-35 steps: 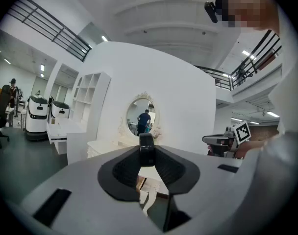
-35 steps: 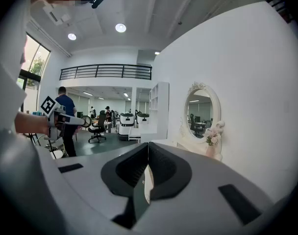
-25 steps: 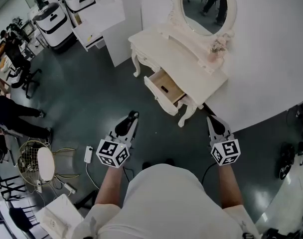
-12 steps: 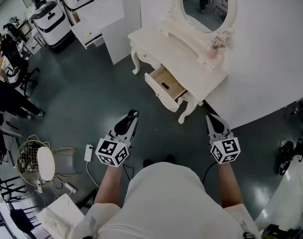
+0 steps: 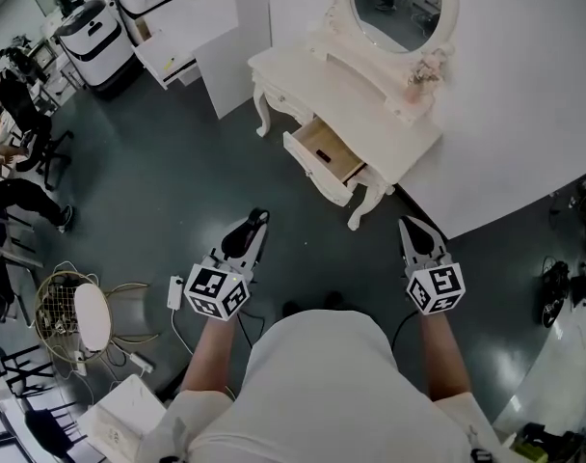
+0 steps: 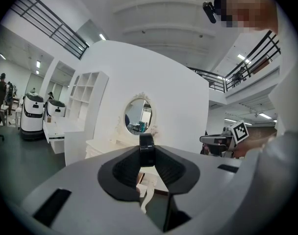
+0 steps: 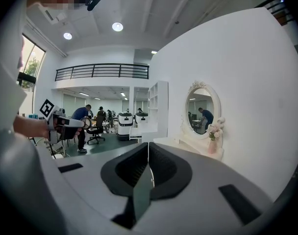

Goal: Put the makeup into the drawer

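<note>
My left gripper (image 5: 257,220) is shut on a small black round makeup case (image 6: 146,150), which stands on edge between the pads. It hangs over the dark floor, short of the cream dressing table (image 5: 370,114). The table's drawer (image 5: 324,152) is pulled out, with a small dark item lying inside. My right gripper (image 5: 407,224) is level with the left one and to its right, near the table's front leg. Its jaws are shut together with nothing between them (image 7: 148,148). Each gripper shows in the other's view: the right gripper (image 6: 221,140) and the left gripper (image 7: 65,123).
An oval mirror (image 5: 399,8) and a pink flower vase (image 5: 420,77) stand on the table against a curved white wall. White service robots (image 5: 95,32) and a white cabinet (image 5: 192,27) are at the far left. A wire stool (image 5: 76,312), a power strip (image 5: 173,292) and cables lie left of me.
Both grippers have edged a little toward the dressing table, which sits slightly higher in the head view. The left gripper still holds the black case; the right stays shut.
</note>
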